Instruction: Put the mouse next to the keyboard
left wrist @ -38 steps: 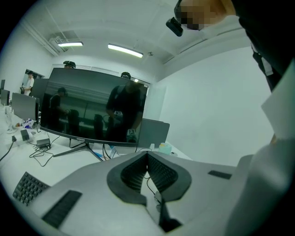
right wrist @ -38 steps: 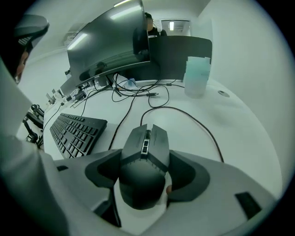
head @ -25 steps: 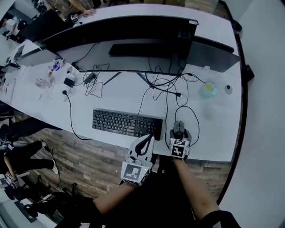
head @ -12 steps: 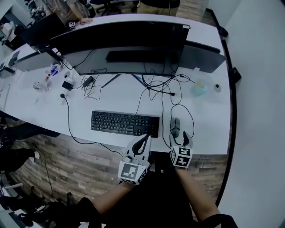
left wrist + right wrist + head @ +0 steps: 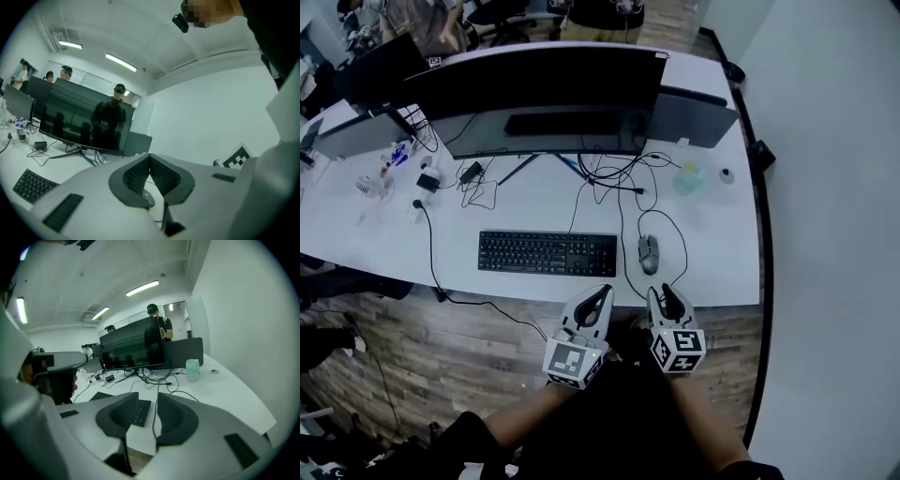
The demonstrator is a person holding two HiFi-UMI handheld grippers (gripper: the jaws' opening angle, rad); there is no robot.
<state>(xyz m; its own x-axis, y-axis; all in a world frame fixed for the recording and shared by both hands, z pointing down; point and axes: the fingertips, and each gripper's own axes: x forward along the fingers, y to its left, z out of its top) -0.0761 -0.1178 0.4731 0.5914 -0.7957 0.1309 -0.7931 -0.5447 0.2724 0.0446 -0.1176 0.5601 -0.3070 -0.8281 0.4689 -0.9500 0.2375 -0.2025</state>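
Grey mouse (image 5: 648,253) sits on the white bench (image 5: 712,267) just right of the keyboard (image 5: 548,253), its long axis pointing away toward the monitor (image 5: 553,103). The right gripper (image 5: 663,293) is nearer, the mouse just ahead of it, jaws closing on nothing. The left gripper (image 5: 601,294) is pressed together, empty. At the back stands a pale tub (image 5: 688,178), contents unclear.

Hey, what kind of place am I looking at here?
Most likely a shared office. A long white desk carries a wide monitor, a keyboard and a wired mouse. Other people stand beyond the screens, under strip ceiling lights.
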